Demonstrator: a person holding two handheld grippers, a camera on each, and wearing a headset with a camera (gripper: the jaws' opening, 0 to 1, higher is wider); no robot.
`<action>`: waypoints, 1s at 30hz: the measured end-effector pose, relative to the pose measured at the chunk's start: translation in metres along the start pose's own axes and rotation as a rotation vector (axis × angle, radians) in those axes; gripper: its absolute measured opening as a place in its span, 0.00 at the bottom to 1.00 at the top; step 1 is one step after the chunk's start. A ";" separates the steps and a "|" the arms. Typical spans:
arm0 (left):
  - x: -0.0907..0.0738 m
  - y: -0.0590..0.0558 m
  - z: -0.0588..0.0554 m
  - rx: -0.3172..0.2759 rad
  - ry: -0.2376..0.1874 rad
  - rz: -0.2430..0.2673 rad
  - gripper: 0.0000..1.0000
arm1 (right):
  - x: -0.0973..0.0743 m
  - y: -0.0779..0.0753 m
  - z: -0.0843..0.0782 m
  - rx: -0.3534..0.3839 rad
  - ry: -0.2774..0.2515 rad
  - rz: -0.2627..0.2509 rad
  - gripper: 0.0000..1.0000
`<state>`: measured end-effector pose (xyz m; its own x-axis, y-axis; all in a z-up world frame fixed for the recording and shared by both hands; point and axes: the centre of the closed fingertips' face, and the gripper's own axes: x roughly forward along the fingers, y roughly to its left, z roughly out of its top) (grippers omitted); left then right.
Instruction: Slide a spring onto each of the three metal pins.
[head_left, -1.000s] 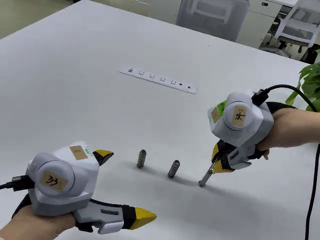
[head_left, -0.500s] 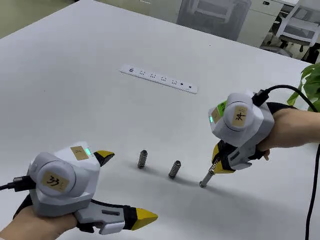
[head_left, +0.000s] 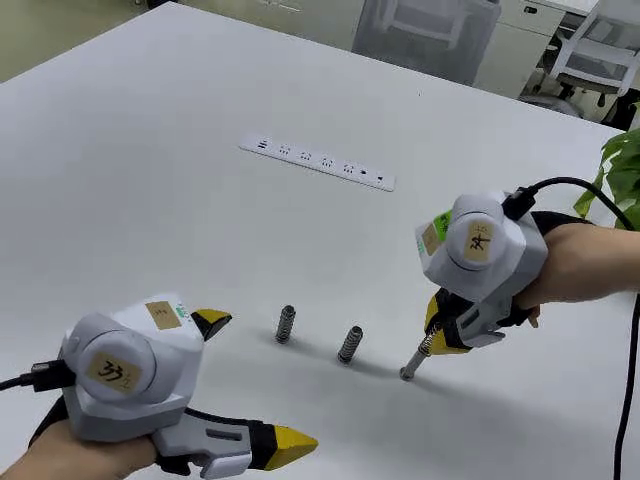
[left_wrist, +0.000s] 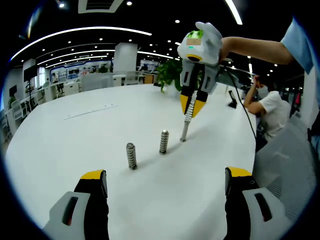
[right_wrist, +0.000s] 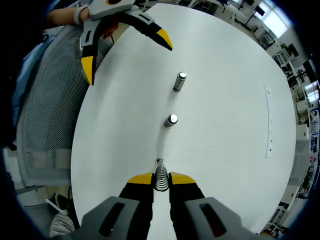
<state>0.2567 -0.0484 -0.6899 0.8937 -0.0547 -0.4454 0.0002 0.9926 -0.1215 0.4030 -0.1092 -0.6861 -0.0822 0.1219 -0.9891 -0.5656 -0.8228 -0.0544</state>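
Done: the left pin (head_left: 285, 324) and the middle pin (head_left: 349, 344) stand on the surface (head_left: 150, 220), each sleeved in a coil for most of its height.
In hand: the right pin (head_left: 407, 368) is bare along its lower shaft. The third spring (head_left: 429, 342) sits over its upper part, and the pin seems to lean toward the claw.
Right claw (head_left: 436, 340): clenched on the third spring, tips pointing down over the right pin. The right gripper view shows the coil pinched between the yellow tips.
Left claw (head_left: 252, 382): released, jaws wide apart with nothing between them. It is at the near left, well apart from all three pins.
Progress: two of three look finished, and the last is started but not seated.
Left to do: probably push the coil down the shaft, then let go.
Elsewhere: a power strip (head_left: 318, 160) lies far across the surface.
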 end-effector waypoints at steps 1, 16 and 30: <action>0.000 0.000 0.000 -0.001 0.001 -0.002 0.98 | 0.000 0.000 0.000 -0.003 0.002 0.001 0.12; 0.000 0.002 -0.001 -0.008 0.003 0.008 1.00 | 0.019 0.000 0.000 -0.013 0.013 0.025 0.12; 0.001 0.007 -0.016 -0.052 0.060 0.020 1.00 | 0.040 0.001 -0.002 -0.023 0.029 0.051 0.12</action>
<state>0.2510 -0.0431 -0.7052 0.8649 -0.0429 -0.5002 -0.0421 0.9866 -0.1574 0.4009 -0.1060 -0.7259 -0.0867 0.0633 -0.9942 -0.5423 -0.8402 -0.0062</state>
